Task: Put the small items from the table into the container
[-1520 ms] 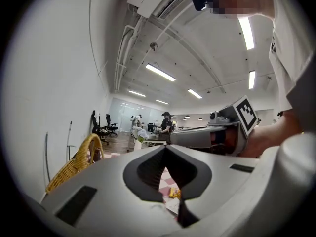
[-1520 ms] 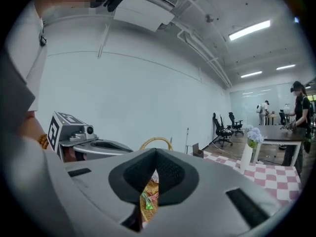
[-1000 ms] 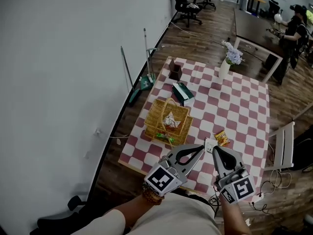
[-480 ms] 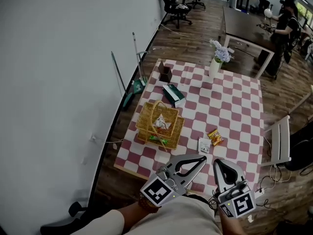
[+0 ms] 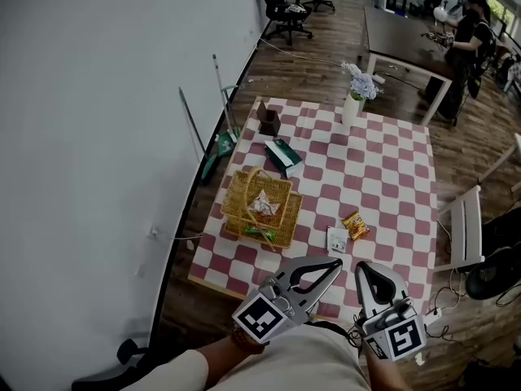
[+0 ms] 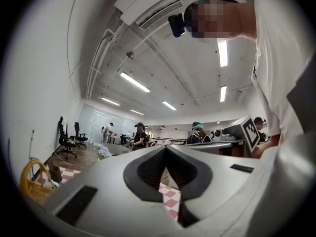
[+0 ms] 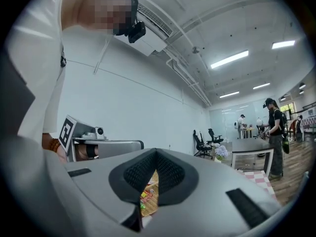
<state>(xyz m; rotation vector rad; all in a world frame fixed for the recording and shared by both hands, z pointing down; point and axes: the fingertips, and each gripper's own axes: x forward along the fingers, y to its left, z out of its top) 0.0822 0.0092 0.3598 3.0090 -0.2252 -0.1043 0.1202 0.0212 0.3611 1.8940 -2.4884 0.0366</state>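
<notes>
On the pink-and-white checked table [image 5: 391, 169] stands a wicker basket [image 5: 259, 208] with a handle, and a white wrapper and a green item lie in it. An orange snack packet [image 5: 355, 226] and a white packet [image 5: 337, 239] lie on the cloth to the basket's right. My left gripper [image 5: 334, 263] and right gripper [image 5: 364, 268] hover side by side at the near table edge, both shut and empty, short of the packets. In the left gripper view the left gripper [image 6: 165, 148] has the basket [image 6: 33, 184] at its far left. The right gripper [image 7: 156, 151] shows the basket [image 7: 148, 194] through its jaw gap.
A green tissue box [image 5: 282, 156], a brown box [image 5: 268, 121] and a vase of flowers [image 5: 352, 96] stand on the far half of the table. A mop [image 5: 221, 112] leans on the left wall. A white chair [image 5: 464, 226] stands at the right, a person [image 5: 470, 23] beyond.
Both grippers drew back from over the near table edge toward my body, still shut. The table and basket now sit farther away and higher in the head view.
</notes>
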